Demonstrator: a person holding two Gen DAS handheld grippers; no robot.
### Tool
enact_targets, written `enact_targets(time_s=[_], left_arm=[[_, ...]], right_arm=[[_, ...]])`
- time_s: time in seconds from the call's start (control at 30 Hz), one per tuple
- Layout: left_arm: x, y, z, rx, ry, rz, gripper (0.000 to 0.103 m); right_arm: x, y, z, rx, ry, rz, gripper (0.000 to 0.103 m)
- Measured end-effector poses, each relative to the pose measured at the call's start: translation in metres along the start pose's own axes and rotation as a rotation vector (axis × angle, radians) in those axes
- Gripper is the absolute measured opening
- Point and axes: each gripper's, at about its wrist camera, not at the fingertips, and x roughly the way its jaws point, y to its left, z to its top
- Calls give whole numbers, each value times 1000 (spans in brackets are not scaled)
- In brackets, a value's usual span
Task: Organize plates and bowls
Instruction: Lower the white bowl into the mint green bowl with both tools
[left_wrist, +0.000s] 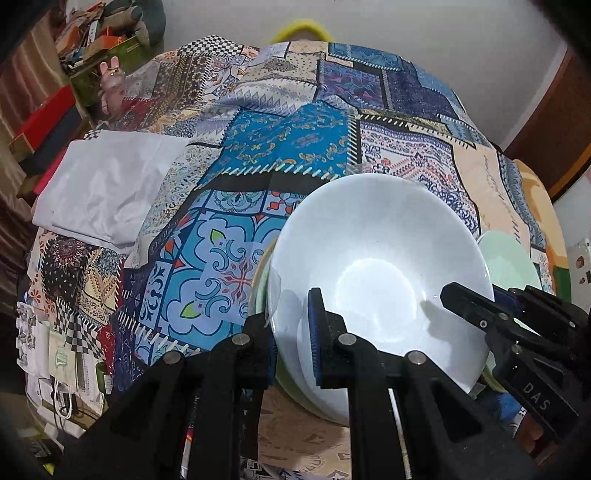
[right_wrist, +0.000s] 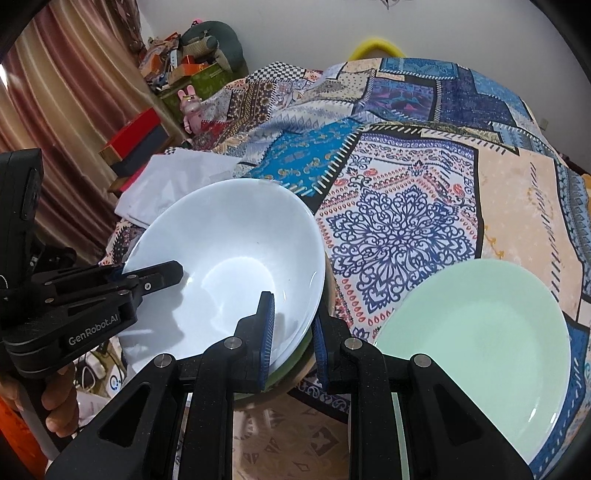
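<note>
Stack of dishes, white bowl (left_wrist: 376, 266) on top, held tilted just above a patchwork-covered bed (right_wrist: 406, 206) and gripped from both sides. Left hand-held gripper (left_wrist: 291, 332) narrowed onto the stack's near-left rim, one blue pad inside the white bowl, the other outside. Right hand-held gripper (right_wrist: 293, 332) likewise narrowed onto the opposite rim, pads (right_wrist: 269, 325) either side of the edges. Below the white bowl, at least one more white rim and a green rim nested; exact count of the lower pieces cannot be told. Beside the stack, lying apart on the bed to the right: one pale green plate (right_wrist: 480, 339). Counted in all: one white bowl clearly seen, one green plate apart, two hand-held grippers, one folded white cloth (left_wrist: 107, 188) farther off to the left. Probable step: carrying or setting down the nested stack. Best done level, with both grips moving together at equal height so the smooth glazed pieces do not slide out, then lowered flat onto the soft bedding, likely uneven, before easing either grip.
</note>
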Motion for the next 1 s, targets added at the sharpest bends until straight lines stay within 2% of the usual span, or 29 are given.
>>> enact_targets(time_s=[0.2, 0.53, 0.83, 0.9, 1.0], left_arm=[[3, -7, -4, 50, -4, 40, 14], [-2, -5, -6, 37, 9, 15, 14], [-18, -1, -6, 11, -13, -7, 21], [-25, -1, -6, 16, -45, 15, 37], [-41, -2, -7, 44, -121, 28, 48]], right_arm=[[0, -3, -1, -2, 12, 3, 20], [0, -4, -4, -18, 13, 0, 21], [-9, -3, -2, -36, -5, 17, 22], [-14, -1, 0, -47, -18, 10, 24], [-18, -1, 2, -50, -35, 13, 30]])
